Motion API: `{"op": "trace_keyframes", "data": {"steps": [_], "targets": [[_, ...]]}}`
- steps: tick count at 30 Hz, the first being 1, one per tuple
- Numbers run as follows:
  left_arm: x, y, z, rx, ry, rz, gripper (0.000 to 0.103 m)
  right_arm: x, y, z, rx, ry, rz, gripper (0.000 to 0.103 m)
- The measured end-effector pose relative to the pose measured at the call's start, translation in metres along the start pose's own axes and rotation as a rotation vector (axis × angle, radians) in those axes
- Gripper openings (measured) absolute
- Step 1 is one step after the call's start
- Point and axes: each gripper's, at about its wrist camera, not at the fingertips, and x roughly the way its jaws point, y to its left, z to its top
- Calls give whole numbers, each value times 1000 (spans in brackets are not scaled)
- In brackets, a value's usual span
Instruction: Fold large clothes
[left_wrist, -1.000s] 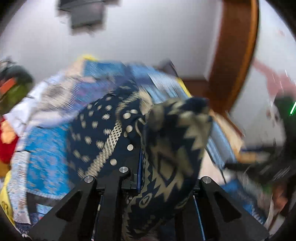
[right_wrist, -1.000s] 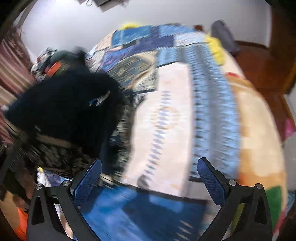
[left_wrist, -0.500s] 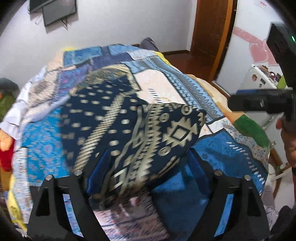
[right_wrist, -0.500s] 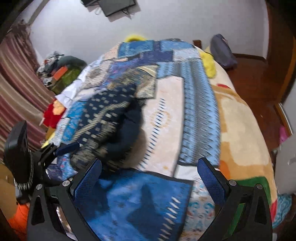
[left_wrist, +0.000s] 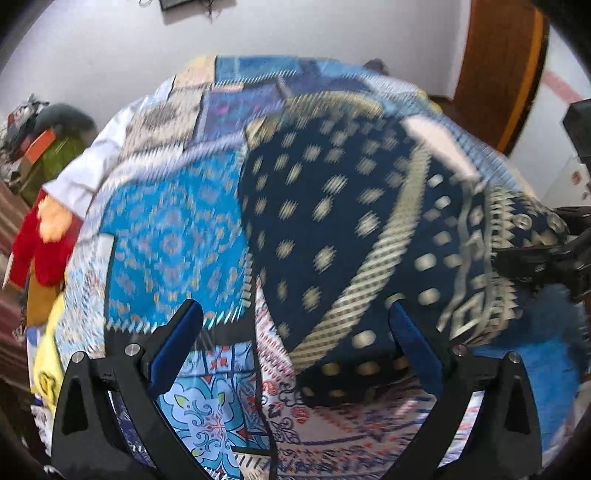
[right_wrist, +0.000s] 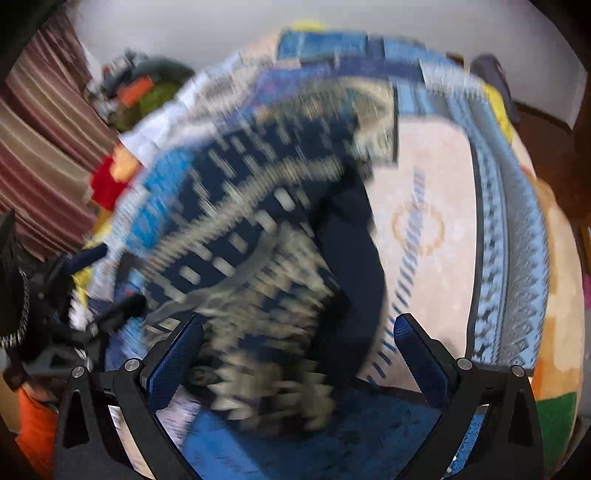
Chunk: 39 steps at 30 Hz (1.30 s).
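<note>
Patchwork bedspread (left_wrist: 170, 236), navy garment (left_wrist: 332, 229) lying loose, left tongs (left_wrist: 295, 325) just spread, right tongs (right_wrist: 297, 332) apart

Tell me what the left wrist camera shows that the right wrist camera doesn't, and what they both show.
Only the left wrist view shows the wooden door and the dark frame high on the wall. Only the right wrist view shows the striped curtain and the cream patch with a ring motif on the bedspread. Both show the navy patterned garment on the patchwork bedspread, the red and orange item at the bed's edge, and open jaws on the left gripper and the right gripper.
</note>
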Motion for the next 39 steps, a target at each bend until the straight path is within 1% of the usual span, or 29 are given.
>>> {"op": "trace_keyframes", "data": {"steps": [2, 4, 7, 10, 12, 14, 16, 19, 21, 25, 28, 30, 33, 34, 37, 39], "targets": [[3, 4, -11, -40, -2, -21, 103, 9, -16, -9, 30, 38, -20, 103], [1, 6, -16, -45, -6, -28, 103, 9, -34, -19, 57, 46, -47, 103], [-6, 10, -23, -15, -6, 16, 103, -2, -57, -29, 92, 39, -43, 103], [-18, 16, -21, 18, -22, 65, 103, -22, -64, -31, 77, 4, -80, 103], [-26, 24, -11, 17, -48, 76, 103, -36, -60, -24, 54, -36, -98, 103], [-35, 33, 3, -9, -80, 61, 103, -49, -53, -13, 34, -79, -100, 103], [-40, 42, 21, -48, -110, 37, 103, -57, -43, 2, 23, -119, -66, 103], [-35, 54, 51, -114, -143, 4, 103, -57, -26, 29, 17, -153, 10, 103], [-26, 57, 68, -145, -159, 3, 103, -50, -12, 50, 0, -166, 38, 103], [2, 57, 90, -160, -143, -2, 103, -24, 12, 82, -42, -155, 66, 103], [28, 52, 100, -146, -113, -8, 103, 5, 19, 100, -63, -111, 67, 103], [48, 50, 104, -121, -92, 21, 103, 30, 18, 110, -73, -63, 59, 103], [66, 56, 105, -121, -84, 57, 103, 55, 7, 118, -65, -24, 7, 103], [69, 59, 104, -126, -82, 63, 103, 62, 1, 120, -55, -11, 8, 103], [70, 75, 104, -145, -93, 103, 103, 70, -28, 125, 36, 16, 58, 103], [66, 91, 103, -176, -101, 144, 102, 65, -46, 125, 100, 6, 33, 103]]}}
